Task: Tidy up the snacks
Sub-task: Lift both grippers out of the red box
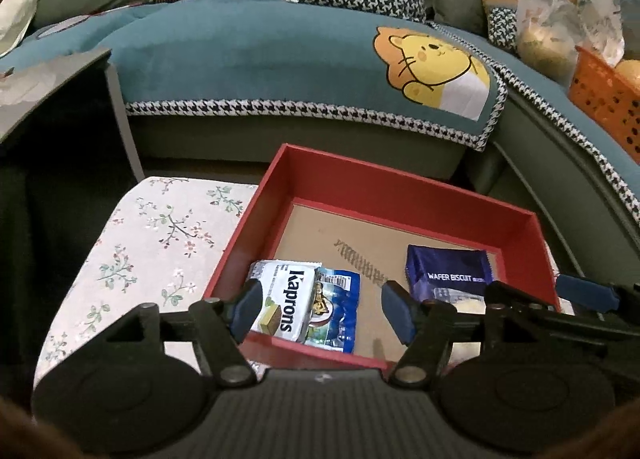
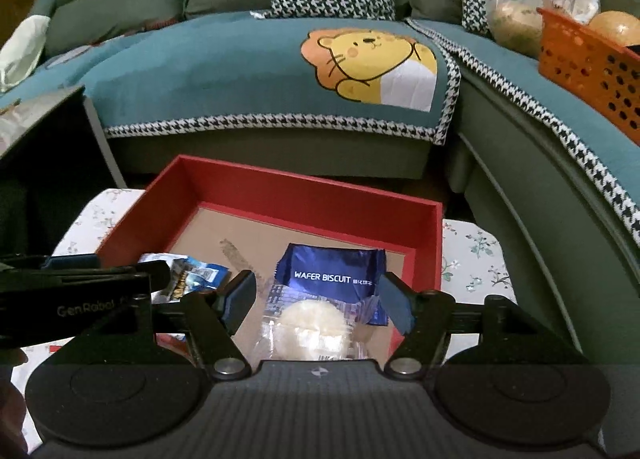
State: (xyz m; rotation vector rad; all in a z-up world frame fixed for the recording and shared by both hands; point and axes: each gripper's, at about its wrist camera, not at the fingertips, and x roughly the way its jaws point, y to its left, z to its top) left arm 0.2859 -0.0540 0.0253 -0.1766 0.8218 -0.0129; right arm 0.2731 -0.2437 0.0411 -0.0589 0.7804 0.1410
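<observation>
Only rightward: rice cake [image 2: 314,329] (clear-wrapped).

left tool [image 1: 322,309] spread, empty | Kaprons pack [image 1: 285,305] in red box [image 1: 256,227]

My matt black plastic left gripper [image 1: 320,309], glossy foil Kaprons packet [image 1: 282,305], shiny dark-blue wafer biscuit wrapper [image 2: 334,273], matt red card box [image 1: 256,219], floral cloth cover [image 1: 160,235]

Both grippers are matt black. The left gripper [image 1: 320,309] has blue pads [image 1: 396,313] on angled arms, silver pivot screws [image 1: 233,375], two round discs and a ribbed grey base. The right gripper [image 2: 318,301] looks the same; "GenRobot" is printed on the left one's side.
</observation>
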